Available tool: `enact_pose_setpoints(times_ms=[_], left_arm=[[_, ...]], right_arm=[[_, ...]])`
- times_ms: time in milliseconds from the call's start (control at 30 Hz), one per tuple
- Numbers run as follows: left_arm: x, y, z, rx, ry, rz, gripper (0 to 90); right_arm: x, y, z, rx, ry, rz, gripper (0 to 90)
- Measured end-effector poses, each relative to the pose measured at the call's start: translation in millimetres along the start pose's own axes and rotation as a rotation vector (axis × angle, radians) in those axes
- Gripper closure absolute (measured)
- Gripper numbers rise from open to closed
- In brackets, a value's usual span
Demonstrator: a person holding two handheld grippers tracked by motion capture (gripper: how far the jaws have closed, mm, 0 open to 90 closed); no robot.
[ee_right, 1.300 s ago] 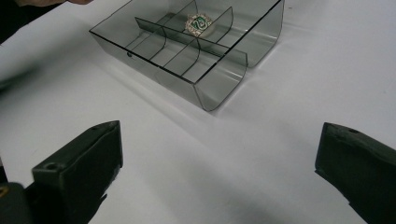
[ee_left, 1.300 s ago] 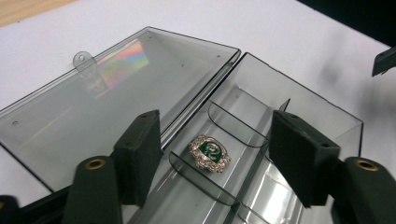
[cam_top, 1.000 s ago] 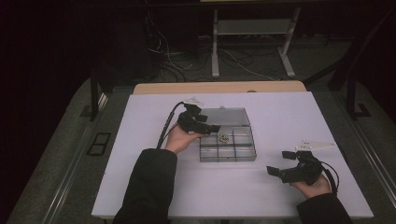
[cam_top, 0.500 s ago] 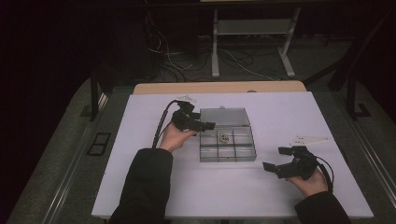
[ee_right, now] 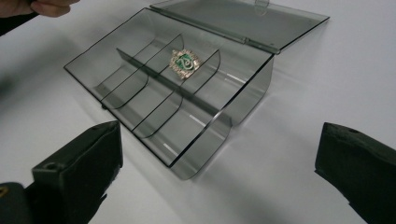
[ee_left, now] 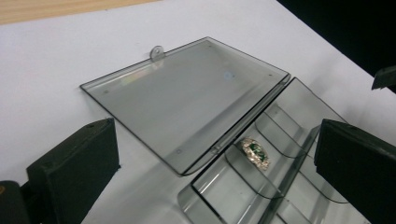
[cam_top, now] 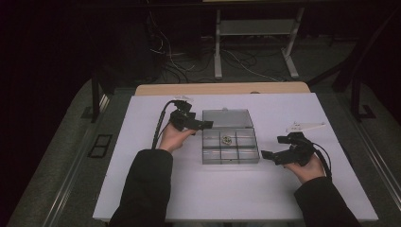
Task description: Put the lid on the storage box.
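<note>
While its lid lies flat open, the smoky clear box (cam_top: 230, 142) sits mid-counter (cam_top: 142, 189), a green brooch (cam_top: 227, 139) in one back compartment | left tool (cam_top: 205, 125) at its left-rear corner, jaws just opened wide, empty | right tool (cam_top: 270, 150) just right, open, empty.

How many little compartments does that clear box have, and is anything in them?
6, in two rows of three inside the clear box. The back row's middle compartment, next to the open lid, holds a green and silver brooch; the other five look empty.
</note>
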State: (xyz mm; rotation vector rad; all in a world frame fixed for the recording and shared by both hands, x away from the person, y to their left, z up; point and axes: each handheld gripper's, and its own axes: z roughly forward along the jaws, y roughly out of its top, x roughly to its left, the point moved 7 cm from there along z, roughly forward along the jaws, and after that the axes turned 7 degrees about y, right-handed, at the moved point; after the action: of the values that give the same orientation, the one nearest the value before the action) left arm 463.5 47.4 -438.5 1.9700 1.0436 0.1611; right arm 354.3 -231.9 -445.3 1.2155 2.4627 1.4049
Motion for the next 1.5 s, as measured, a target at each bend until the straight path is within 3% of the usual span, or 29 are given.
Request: enact_pose_setpoints(times_ms=[267, 567, 800, 1067, 1300, 1500], left_arm=[[12.6, 0.6, -3.0, -0.020, 0.012, -0.059, 0.0], [25.1, -4.1, 1.8, -0.057, -0.002, -0.193, 0.0], [33.9, -13.0, 10.0, -0.051, -0.001, -0.282, 0.0], [40.8, -20.5, 17.2, -0.037, 0.022, -0.327, 0.0], [40.4, -25.4, 25.0, -0.032, 0.017, -0.361, 0.0], [37.1, -27.8, 32.5, -0.020, 0.000, -0.376, 4.4]], right_arm=[[-10.9, 17.7, 7.4, 0.021, -0.014, 0.002, 0.6], [-24.8, 38.1, 19.3, 0.036, -0.032, 0.020, 0.5], [-38.2, 52.9, 29.0, 0.024, -0.056, 0.027, 0.5], [-54.8, 61.2, 41.9, 0.016, -0.080, 0.048, 0.6], [-66.6, 66.5, 51.8, 0.006, -0.088, 0.070, 0.6], [-71.9, 69.5, 59.8, 0.036, -0.110, 0.090, 0.6]])
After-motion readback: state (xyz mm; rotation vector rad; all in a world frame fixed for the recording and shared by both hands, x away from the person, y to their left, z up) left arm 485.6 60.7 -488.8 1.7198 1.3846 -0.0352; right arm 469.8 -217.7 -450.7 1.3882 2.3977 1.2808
